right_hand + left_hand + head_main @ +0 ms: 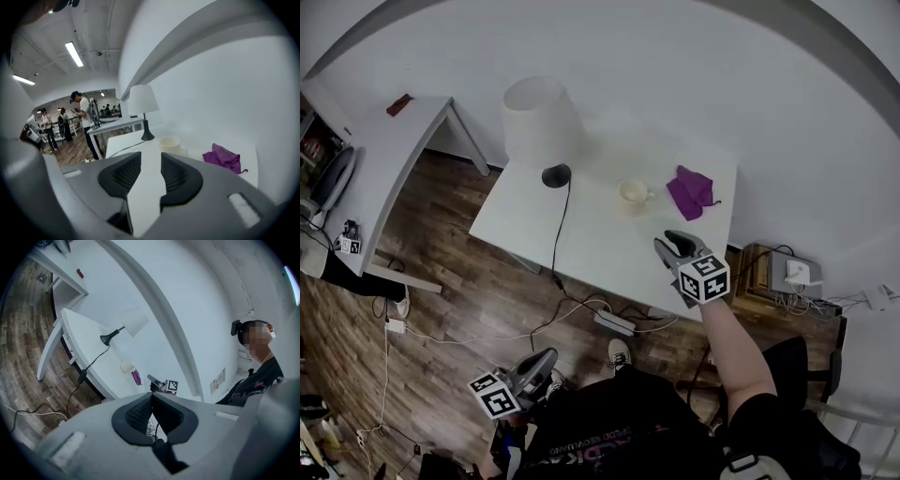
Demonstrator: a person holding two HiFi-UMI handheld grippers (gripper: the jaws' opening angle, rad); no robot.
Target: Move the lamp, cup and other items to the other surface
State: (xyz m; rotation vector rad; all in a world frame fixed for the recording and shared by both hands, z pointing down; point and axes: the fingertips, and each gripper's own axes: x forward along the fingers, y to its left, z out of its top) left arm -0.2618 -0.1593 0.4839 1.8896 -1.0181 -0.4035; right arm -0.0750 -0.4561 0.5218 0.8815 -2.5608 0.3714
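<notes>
nothing carried over yet as right gripper nears the cup

the lamp (542,122), cup (633,192) and purple cloth (690,192) all sit on the near white table (600,253), none lifted. the right gripper (673,247) hovers over that table's front part, near the cup, jaws partly apart with nothing between them. the left gripper (546,358) hangs low beside the person, jaws together and empty. the second white table (384,159), well apart to the left, looks like the destination; every transfer appears yet to be made.

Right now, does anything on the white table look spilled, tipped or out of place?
Nothing stands out: the lamp and cup stand upright, the purple cloth lies crumpled beside the cup, and no spill shows.
</notes>
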